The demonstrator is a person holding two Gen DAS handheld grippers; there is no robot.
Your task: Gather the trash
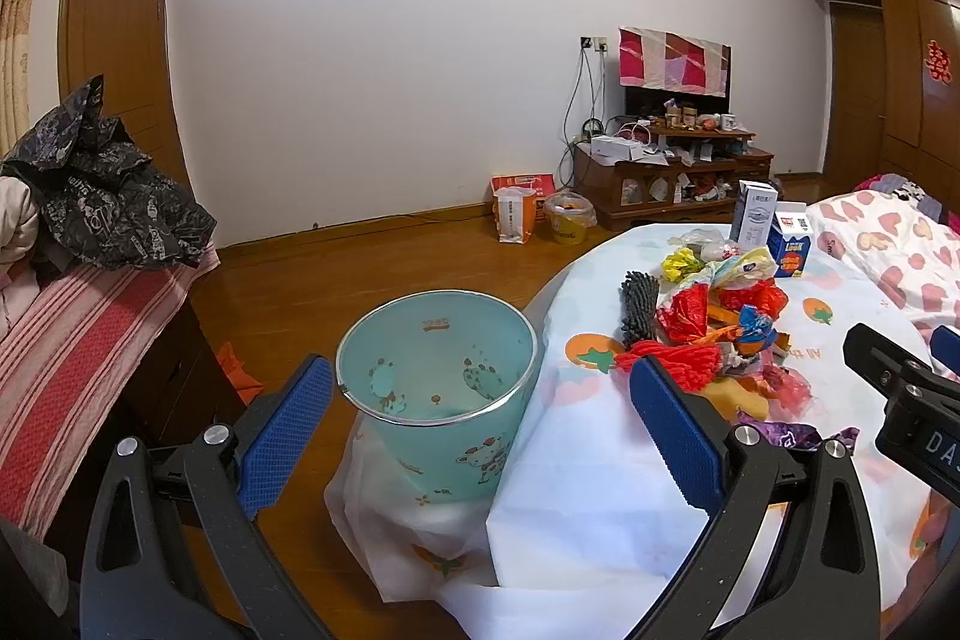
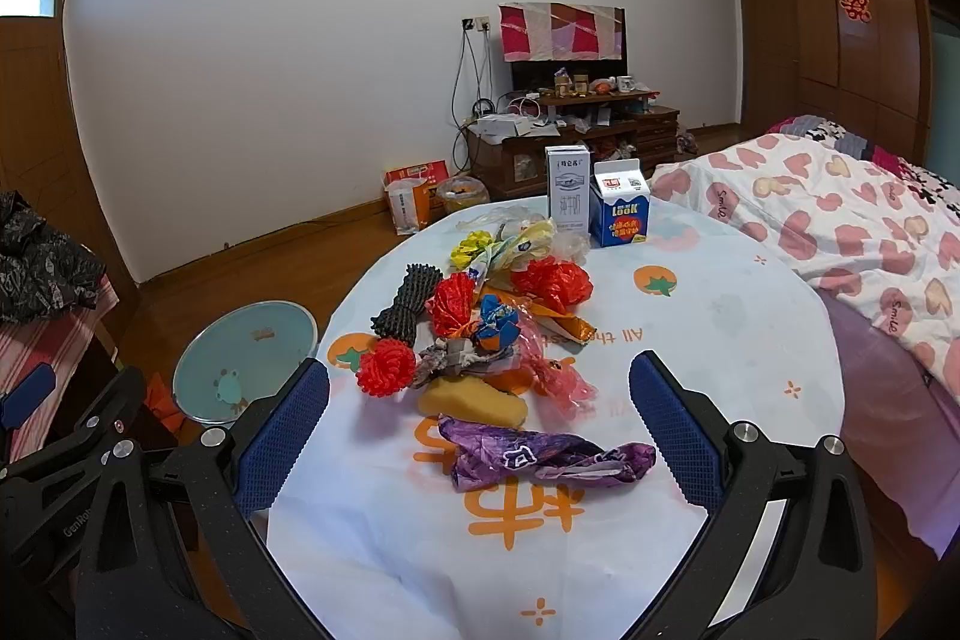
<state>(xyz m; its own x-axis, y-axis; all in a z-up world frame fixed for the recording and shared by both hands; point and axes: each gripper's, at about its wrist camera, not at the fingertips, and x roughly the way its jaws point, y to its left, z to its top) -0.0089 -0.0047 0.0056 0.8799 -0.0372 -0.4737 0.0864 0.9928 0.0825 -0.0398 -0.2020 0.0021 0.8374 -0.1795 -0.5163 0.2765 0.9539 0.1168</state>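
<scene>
A pale blue trash bin (image 1: 441,388) stands on the floor beside the round table (image 1: 600,508); it also shows in the right wrist view (image 2: 246,361). A heap of trash lies on the table (image 2: 708,304): a purple wrapper (image 2: 540,457), a yellow sponge (image 2: 471,403), a red yarn ball (image 2: 387,367), red plastic bags (image 2: 552,283), a dark rope bundle (image 2: 408,307) and two cartons (image 2: 618,211). My left gripper (image 1: 480,430) is open and empty over the bin. My right gripper (image 2: 480,436) is open and empty just before the purple wrapper.
A striped bed with a dark bag (image 1: 102,196) lies left of the bin. A bed with a heart-print quilt (image 2: 840,220) borders the table's right side. A cluttered TV cabinet (image 2: 570,142) and bags (image 2: 414,196) stand at the far wall.
</scene>
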